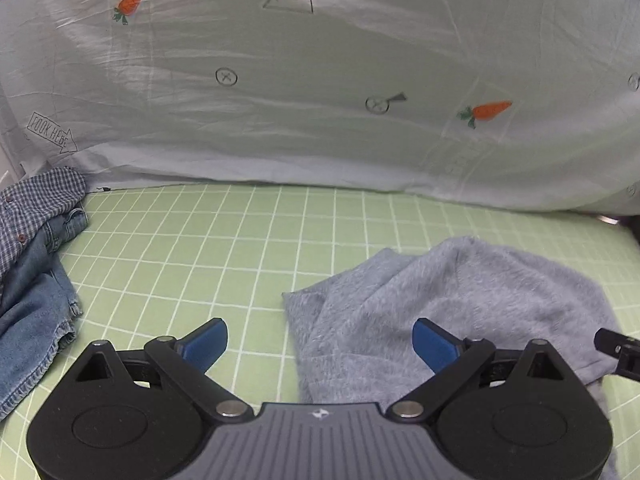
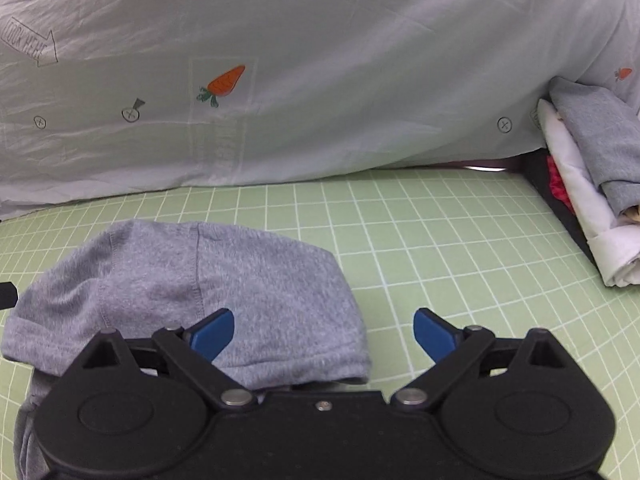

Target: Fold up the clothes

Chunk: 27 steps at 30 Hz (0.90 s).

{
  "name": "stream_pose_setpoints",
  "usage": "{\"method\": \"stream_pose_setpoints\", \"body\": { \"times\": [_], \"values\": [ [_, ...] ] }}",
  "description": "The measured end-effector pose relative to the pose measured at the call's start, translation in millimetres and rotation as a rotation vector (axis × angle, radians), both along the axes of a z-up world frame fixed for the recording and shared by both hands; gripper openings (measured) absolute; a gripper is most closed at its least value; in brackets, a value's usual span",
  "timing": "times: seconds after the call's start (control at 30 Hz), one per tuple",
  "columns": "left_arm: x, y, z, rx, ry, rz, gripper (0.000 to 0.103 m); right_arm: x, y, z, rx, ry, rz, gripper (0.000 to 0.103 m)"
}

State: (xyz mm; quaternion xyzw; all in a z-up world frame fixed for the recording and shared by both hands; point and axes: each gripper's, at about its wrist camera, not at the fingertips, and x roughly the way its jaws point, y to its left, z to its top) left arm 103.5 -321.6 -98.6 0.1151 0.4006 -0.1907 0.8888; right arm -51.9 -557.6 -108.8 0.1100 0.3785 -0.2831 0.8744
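I see a heather-grey knit garment lying partly folded in a rounded heap on my green grid mat, with stitched seams and a hemmed edge facing me; from the left wrist view its fuzzy inner side shows, creased and doubled over. Off to my left, blue jeans lie crumpled with a blue checked shirt resting on top.

Green work surface ruled with a white grid; behind it, a pale wrinkled sheet printed with carrots, arrows and buttons.
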Motion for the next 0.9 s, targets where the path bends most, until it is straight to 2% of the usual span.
{"method": "stream_pose_setpoints", "body": {
  "times": [0.07, 0.17, 0.23, 0.37, 0.47, 0.57, 0.67, 0.9],
  "values": [
    [8, -8, -21, 0.090, 0.065, -0.002, 0.098, 12, -4, -17, 0.039, 0.068, 0.006, 0.097],
    [16, -4, -34, 0.056, 0.167, 0.014, 0.098, 19, -6, -28, 0.082, 0.100, 0.007, 0.097],
    [16, -1, -30, 0.020, 0.183, 0.020, 0.098, 19, -4, -23, 0.081, 0.088, 0.014, 0.097],
    [4, 6, -9, 0.004, 0.153, -0.009, 0.098, 8, 3, -6, 0.084, 0.055, 0.019, 0.097],
    [-14, 22, 9, -0.029, 0.156, -0.013, 0.098, -14, 15, 9, 0.093, 0.032, 0.028, 0.098],
    [-41, 39, 12, -0.020, 0.177, -0.021, 0.098, -41, 27, 17, 0.116, 0.028, 0.048, 0.100],
    [-70, 56, 11, -0.004, 0.204, -0.022, 0.098, -73, 40, 11, 0.156, 0.061, 0.052, 0.100],
    [-136, 103, -20, 0.041, 0.303, 0.027, 0.098, -142, 75, -20, 0.243, 0.144, 0.048, 0.100]
  ]
}}
